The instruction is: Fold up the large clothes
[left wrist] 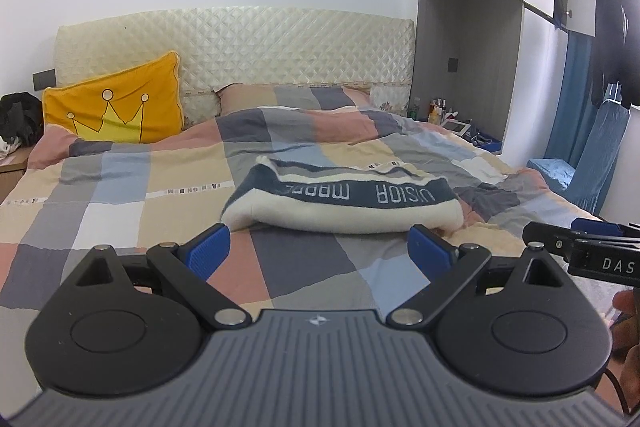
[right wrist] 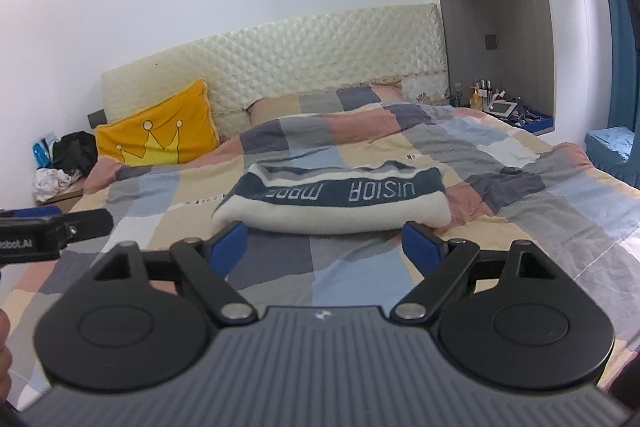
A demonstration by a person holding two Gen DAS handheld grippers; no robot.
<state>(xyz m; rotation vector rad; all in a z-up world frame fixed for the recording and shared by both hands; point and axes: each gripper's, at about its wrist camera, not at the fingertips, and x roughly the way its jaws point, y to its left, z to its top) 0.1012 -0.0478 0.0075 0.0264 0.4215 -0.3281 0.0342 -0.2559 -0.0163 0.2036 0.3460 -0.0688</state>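
With the sweater already folded into a compact bundle on the bed, both grippers hang spread and empty just short of it.

The cream and dark-teal knitted sweater (left wrist: 340, 201) lies mid-bed on the checked duvet (left wrist: 120, 195), lettered band uppermost, well clear of the yellow crown cushion (left wrist: 114, 109); the left gripper (left wrist: 318, 251) and right gripper (right wrist: 324, 247) each stand wide open with nothing between the blue pads (right wrist: 229, 247); judging the fold nearly finished, any last tidy should come low and level at the near rolled edge, both sides pinched together, so the layers stay stacked and do not slide apart.
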